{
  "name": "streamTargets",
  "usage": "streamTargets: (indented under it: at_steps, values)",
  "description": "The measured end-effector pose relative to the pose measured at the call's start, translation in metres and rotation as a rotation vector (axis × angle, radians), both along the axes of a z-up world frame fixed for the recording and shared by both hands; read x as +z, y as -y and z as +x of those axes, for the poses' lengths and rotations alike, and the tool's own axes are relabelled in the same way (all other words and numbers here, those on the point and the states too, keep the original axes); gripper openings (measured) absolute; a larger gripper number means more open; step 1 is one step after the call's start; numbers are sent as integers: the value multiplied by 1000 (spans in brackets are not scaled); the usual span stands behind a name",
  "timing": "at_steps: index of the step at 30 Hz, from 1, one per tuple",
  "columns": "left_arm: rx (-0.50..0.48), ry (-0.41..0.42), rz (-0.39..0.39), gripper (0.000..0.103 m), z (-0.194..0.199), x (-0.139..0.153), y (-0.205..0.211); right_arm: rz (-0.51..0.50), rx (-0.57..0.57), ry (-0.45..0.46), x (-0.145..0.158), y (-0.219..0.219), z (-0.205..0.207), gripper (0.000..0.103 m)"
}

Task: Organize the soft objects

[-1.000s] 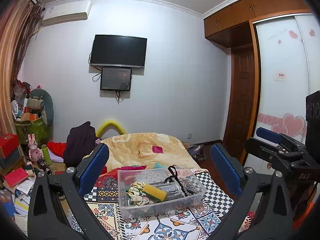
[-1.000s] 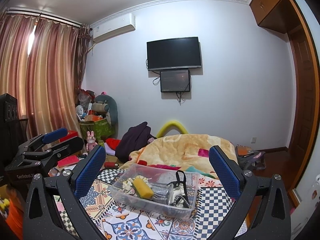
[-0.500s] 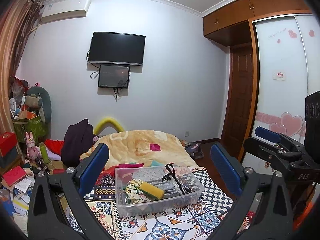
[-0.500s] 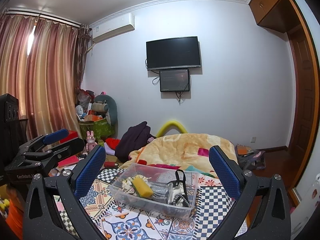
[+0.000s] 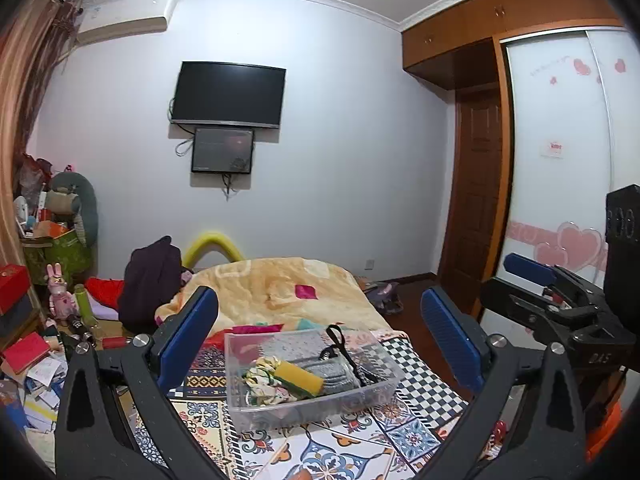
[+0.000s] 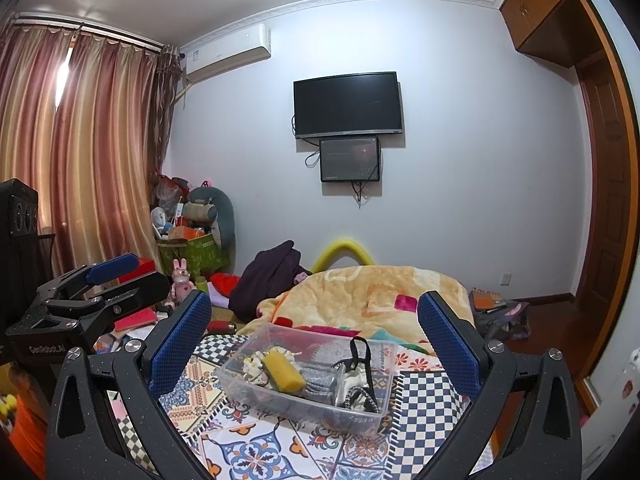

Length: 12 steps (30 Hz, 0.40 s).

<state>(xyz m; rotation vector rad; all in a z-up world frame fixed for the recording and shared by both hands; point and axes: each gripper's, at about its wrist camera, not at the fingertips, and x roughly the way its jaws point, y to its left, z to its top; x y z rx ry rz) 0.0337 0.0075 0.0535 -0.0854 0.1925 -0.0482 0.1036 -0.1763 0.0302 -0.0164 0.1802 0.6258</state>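
Observation:
A clear plastic bin [image 5: 312, 396] [image 6: 304, 400] stands on the patterned bed cover [image 5: 332, 452]. In it lie a yellow sponge [image 5: 300, 376] [image 6: 285, 370], a floral cloth [image 5: 262, 384], grey knit fabric [image 5: 336, 372] and a black strap [image 5: 340, 344] [image 6: 360, 360]. My left gripper [image 5: 320, 344] is open and empty, raised in front of the bin. My right gripper [image 6: 314, 344] is open and empty, also short of the bin. Each gripper shows at the edge of the other's view, the right gripper [image 5: 560, 304] and the left gripper [image 6: 88, 300].
A yellow-orange blanket [image 5: 280, 288] and a dark garment [image 5: 152, 280] lie beyond the bin. Clutter, toys and boxes [image 5: 48, 292] crowd the left floor. A wardrobe [image 5: 560, 160] and a door stand right. A TV [image 6: 347, 105] hangs on the far wall.
The left wrist view has tilted slightly up, so the bin sits lower in it. The right view has barely shifted. Both grippers stay open and empty.

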Motion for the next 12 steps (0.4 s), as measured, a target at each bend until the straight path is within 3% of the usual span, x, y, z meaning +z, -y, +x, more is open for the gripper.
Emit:
streamTargets:
  at_steps: [12]
  values:
    - [4,-13,-6,103,2,0,-2,-7,-4,-2,-1,-3,1,103]
